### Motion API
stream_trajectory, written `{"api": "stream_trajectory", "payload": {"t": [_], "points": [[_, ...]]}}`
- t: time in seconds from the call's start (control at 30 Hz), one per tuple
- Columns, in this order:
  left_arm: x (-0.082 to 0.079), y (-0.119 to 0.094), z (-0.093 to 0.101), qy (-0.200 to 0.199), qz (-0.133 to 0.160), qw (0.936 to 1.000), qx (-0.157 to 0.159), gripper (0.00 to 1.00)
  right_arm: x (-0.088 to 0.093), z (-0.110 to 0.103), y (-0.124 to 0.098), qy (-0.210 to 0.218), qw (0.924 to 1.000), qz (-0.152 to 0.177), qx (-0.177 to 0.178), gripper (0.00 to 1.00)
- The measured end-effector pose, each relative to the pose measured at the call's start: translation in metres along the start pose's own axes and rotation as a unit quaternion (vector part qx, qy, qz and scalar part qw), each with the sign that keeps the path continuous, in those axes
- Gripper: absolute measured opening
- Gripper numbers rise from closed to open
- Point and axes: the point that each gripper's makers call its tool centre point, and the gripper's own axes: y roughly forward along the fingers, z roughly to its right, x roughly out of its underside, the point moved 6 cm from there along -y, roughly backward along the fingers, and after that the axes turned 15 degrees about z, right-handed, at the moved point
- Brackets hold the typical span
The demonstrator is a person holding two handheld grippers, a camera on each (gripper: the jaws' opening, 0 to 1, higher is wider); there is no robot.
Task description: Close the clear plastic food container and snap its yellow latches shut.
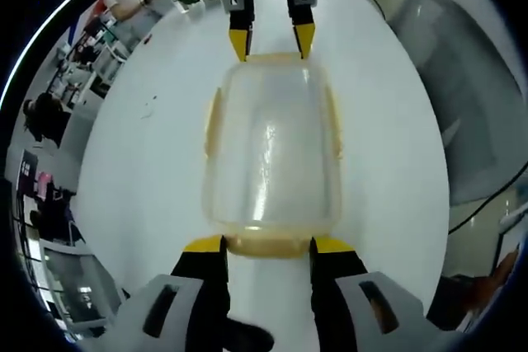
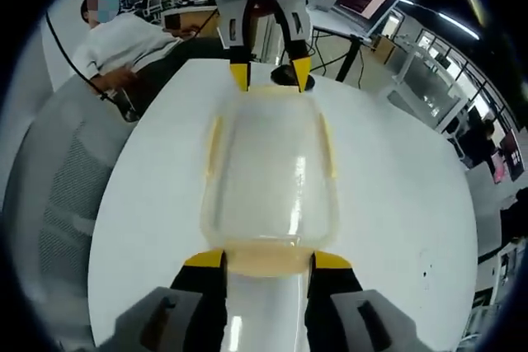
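White round tabletop (image 1: 148,179) in an open office, with one clear plastic food container (image 1: 272,162) lying between two facing grippers.

One container with its lid seated lies lengthwise along the line between the tools, 12 to 6 o'clock in both views. The left gripper (image 1: 266,244) has its yellow-tipped jaws apart at the near short end's yellow latch (image 1: 268,246), holding nothing; in its view the right gripper (image 1: 271,40) stands at 12 o'clock, jaws likewise apart at the far end. Four yellow latches can be counted: one at each short end, one along each long side (image 1: 213,121). I judge the end latches the nearest to press, each gripper equally close to its own. In the right gripper view, a person (image 2: 124,43) sits at 11 o'clock.
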Motion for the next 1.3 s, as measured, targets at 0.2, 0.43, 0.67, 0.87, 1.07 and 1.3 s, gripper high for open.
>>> {"api": "stream_trajectory", "payload": {"t": [0.2, 0.43, 0.67, 0.87, 1.07, 1.3], "points": [[-0.018, 0.005, -0.001, 0.003, 0.001, 1.0000, 0.000, 0.36, 0.008, -0.001, -0.014, -0.005, 1.0000, -0.004, 0.003, 0.35], [-0.037, 0.011, -0.003, 0.010, 0.002, 0.9999, -0.005, 0.36, 0.019, 0.002, -0.030, -0.008, 0.9999, -0.004, 0.010, 0.35], [-0.052, 0.023, -0.006, 0.013, 0.006, 0.9999, -0.003, 0.36, 0.033, 0.003, -0.044, -0.005, 0.9999, -0.006, 0.011, 0.35], [-0.065, 0.034, -0.007, 0.014, 0.011, 0.9998, 0.002, 0.36, 0.048, 0.004, -0.054, 0.000, 0.9999, -0.011, 0.010, 0.35], [-0.074, 0.044, -0.009, 0.013, 0.016, 0.9998, 0.005, 0.36, 0.058, 0.005, -0.062, 0.007, 0.9999, -0.013, 0.009, 0.35], [-0.084, 0.059, -0.007, 0.009, 0.021, 0.9997, 0.012, 0.36, 0.074, 0.004, -0.070, 0.011, 0.9998, -0.016, 0.002, 0.35]]}}
